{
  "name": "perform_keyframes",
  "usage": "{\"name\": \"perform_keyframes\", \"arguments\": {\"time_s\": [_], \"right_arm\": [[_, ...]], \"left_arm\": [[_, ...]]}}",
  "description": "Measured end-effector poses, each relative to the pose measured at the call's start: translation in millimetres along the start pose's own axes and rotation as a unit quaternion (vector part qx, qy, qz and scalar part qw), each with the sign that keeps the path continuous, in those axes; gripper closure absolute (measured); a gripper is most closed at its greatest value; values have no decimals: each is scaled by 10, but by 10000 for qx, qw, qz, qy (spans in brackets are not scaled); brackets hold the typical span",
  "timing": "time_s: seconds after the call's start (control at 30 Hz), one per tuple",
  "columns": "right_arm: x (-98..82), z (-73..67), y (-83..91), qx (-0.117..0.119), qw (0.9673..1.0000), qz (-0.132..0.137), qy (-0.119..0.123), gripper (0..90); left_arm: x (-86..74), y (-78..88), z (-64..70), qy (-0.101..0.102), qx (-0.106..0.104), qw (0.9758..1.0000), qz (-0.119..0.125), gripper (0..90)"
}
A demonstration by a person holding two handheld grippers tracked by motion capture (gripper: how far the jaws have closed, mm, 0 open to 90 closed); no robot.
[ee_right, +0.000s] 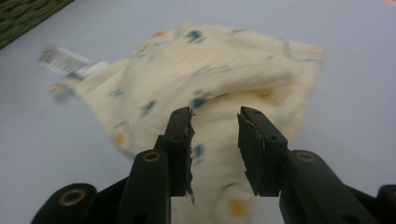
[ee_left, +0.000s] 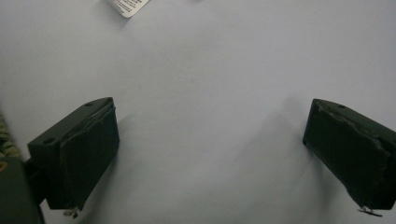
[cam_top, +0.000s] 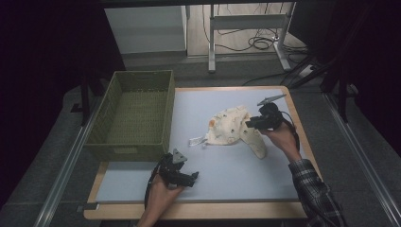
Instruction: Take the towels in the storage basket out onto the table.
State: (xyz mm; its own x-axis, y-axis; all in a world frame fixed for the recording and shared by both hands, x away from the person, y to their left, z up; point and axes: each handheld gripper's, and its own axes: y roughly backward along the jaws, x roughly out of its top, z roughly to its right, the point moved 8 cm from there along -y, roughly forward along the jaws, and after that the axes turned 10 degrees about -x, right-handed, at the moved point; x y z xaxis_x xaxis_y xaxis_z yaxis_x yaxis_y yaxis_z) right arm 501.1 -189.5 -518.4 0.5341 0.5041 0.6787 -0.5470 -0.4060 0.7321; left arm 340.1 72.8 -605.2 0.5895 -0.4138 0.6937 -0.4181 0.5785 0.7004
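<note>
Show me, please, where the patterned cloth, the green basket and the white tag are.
patterned cloth (cam_top: pixel 230 126), high view, on the middle of its spread part.
green basket (cam_top: pixel 168 111), high view, on its right-hand wall.
white tag (cam_top: pixel 195 141), high view, on its middle, left of the cloth.

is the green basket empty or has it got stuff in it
Empty: the high view shows only bare woven floor inside the green basket; the patterned cloth lies outside it on the table.

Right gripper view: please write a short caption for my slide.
Right gripper, jaws parted with nothing between the pads, above a cream printed cloth on the pale blue table.
</note>
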Motion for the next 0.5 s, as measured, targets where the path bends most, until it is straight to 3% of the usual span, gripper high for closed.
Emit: {"name": "perform_keyframes", "arguments": {"time_s": [0.07,0.1,0.13,0.23,0.27,0.3,0.33,0.4,0.47,0.5], "right_arm": [[-76,-153,-28,151,9998,-46,91,618],[-76,-153,-28,151,9998,-46,91,618],[-143,-280,-137,242,9996,-119,113,577],[-178,-357,-250,317,9993,-187,95,576],[-181,-420,-353,222,9993,-168,243,749],[-181,-420,-353,222,9993,-168,243,749],[-108,-488,-394,205,9991,-73,363,846],[-32,-524,-394,256,9990,18,366,854],[277,-605,-396,282,9983,239,444,854],[277,-605,-396,282,9983,239,444,854]], "left_arm": [[1,-1,-1,0,8,10000,11,36],[1,-1,-1,0,8,10000,11,36],[1,-1,-1,-3,10,10000,11,36],[1,-1,0,-4,13,10000,18,37],[4,-4,3,10,8,10000,39,37],[4,-4,3,8,9,10000,38,37],[2,-2,1,-4,7,10000,19,37],[0,-1,-1,-11,9,10000,8,36],[0,-1,0,-7,7,10000,13,36],[0,-1,0,-7,7,10000,13,37]]}}
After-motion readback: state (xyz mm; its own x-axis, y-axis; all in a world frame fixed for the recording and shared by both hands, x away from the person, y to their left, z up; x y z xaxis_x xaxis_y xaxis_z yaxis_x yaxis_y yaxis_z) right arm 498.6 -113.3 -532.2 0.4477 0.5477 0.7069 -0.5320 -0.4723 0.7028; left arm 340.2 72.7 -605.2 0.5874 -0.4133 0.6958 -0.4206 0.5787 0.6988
